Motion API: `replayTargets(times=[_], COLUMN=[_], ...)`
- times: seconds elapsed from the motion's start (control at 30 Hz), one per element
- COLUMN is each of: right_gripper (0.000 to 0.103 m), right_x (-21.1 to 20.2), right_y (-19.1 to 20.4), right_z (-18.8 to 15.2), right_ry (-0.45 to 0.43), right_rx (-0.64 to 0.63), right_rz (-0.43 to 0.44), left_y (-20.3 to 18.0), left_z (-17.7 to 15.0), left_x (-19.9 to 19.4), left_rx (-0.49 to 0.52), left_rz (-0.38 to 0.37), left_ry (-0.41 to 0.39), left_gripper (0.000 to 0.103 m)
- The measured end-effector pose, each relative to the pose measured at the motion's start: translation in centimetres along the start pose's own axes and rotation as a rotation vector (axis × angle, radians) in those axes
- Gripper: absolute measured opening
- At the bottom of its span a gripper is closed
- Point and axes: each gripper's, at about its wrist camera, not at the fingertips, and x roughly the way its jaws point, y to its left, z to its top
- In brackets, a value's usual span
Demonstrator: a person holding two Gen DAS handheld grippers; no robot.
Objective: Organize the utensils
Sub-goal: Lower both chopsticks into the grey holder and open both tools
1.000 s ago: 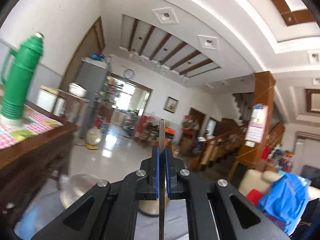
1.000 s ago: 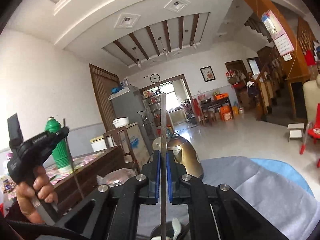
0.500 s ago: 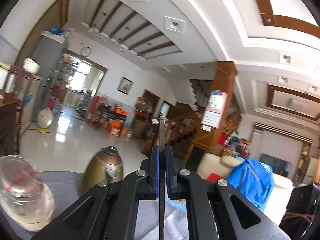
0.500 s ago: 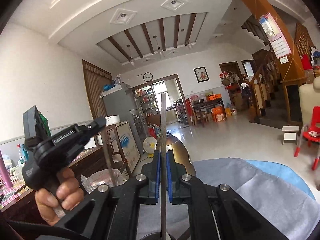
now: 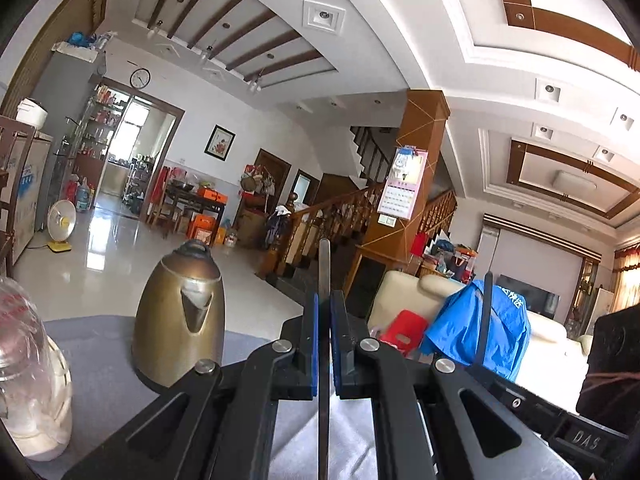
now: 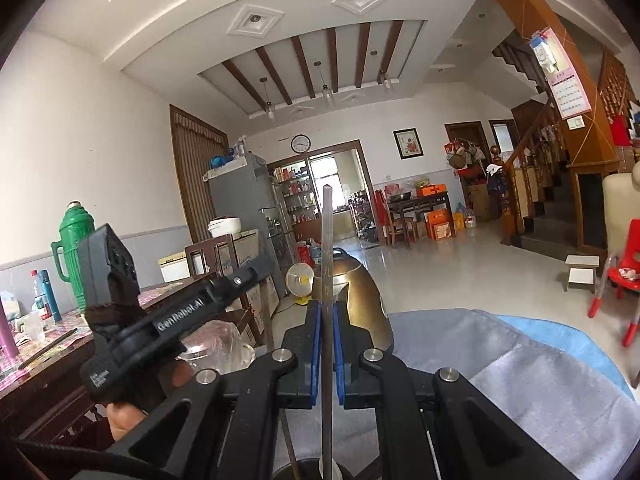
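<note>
My left gripper is shut on a thin flat metal utensil handle that stands upright between its blue pads. My right gripper is shut on a similar upright metal utensil handle. Both point up over a table with a grey cloth. In the right wrist view the left gripper's black body shows at the left, held by a hand. A dark round holder rim shows at the bottom edge under the right gripper. The utensils' lower ends are hidden.
A brass-coloured kettle stands on the cloth ahead, and also shows in the right wrist view. A clear plastic container lies at the left. A wooden side table holds a green thermos and bottles.
The left gripper has swung to the right: the green thermos left its view and the kettle came in. In the right wrist view the left gripper moved closer to the right one.
</note>
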Motion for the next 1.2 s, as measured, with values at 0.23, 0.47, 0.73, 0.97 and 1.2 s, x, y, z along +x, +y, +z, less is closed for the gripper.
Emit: replayTargets(times=[0.23, 0.47, 0.73, 0.97, 1.2], right_gripper=[0.006, 0.006, 0.01, 0.08, 0.08], right_x=[-0.2, -0.9, -1.2, -2.7, -6.3], right_y=[0.4, 0.0, -0.8, -2.0, -2.2], right_z=[-1.0, -2.1, -3.1, -2.2, -1.0], right_ry=[0.031, 0.095, 0.25, 0.337, 0.257], right_rx=[-0.028, -0.011, 0.043, 0.136, 0.157], right_rz=[0.015, 0.034, 0.087, 0.145, 0.171], left_y=[-0.2, -0.1, -0.9, -1.3, -4.3], left_z=[-1.1, -1.4, -1.2, 0.3, 2.0], left_x=[-0.6, -2.3, -3.3, -6.0, -9.7], left_rx=[0.037, 0.049, 0.115, 0.204, 0.323], left_rz=[0.005, 0.031, 0.045, 0.232, 0.417], left_ry=[0.037, 0.08, 0.18, 0.199, 0.184], left_gripper=[0.006, 0.006, 0.009, 0.042, 0.062])
